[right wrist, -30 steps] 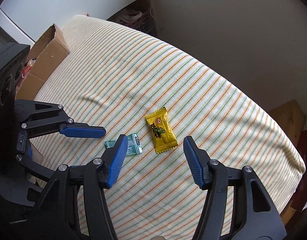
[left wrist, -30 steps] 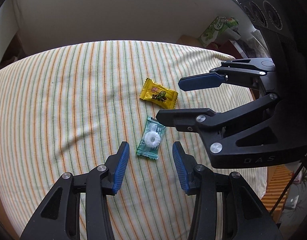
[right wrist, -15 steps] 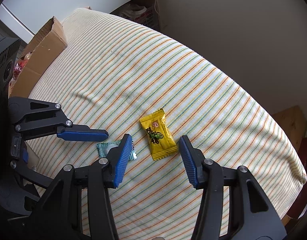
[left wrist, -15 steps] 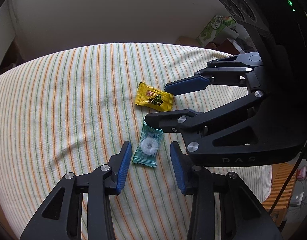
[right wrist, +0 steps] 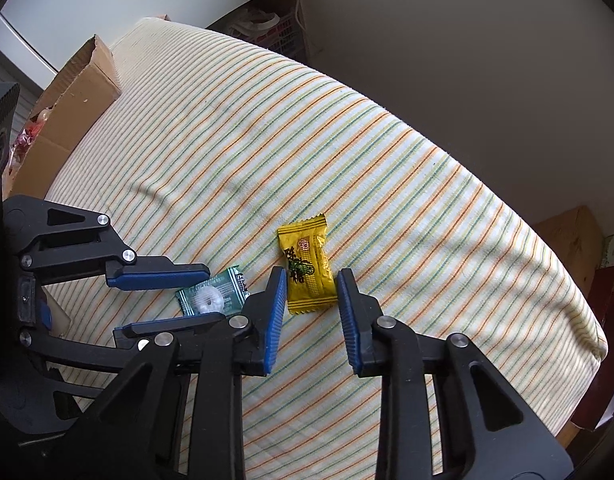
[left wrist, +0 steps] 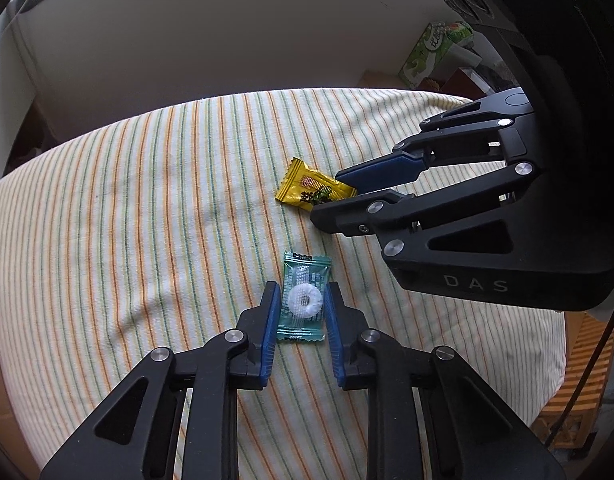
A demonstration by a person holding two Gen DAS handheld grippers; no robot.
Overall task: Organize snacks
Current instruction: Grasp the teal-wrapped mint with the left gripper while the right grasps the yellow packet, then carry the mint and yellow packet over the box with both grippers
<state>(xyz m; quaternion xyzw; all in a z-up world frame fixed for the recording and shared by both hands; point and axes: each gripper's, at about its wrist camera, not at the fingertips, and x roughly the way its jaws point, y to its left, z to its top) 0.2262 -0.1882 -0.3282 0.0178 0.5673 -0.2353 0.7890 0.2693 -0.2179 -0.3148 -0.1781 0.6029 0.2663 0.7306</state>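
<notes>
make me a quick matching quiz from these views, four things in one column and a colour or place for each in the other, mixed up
Things:
1. mint candy
2. yellow candy
3. cardboard box
4. tablecloth

Colour or place:
A. between the right gripper pads
B. striped orange and green
C. between the left gripper pads
D. at the table's far left edge in the right wrist view

Pairs: 1-C, 2-A, 3-D, 4-B
</notes>
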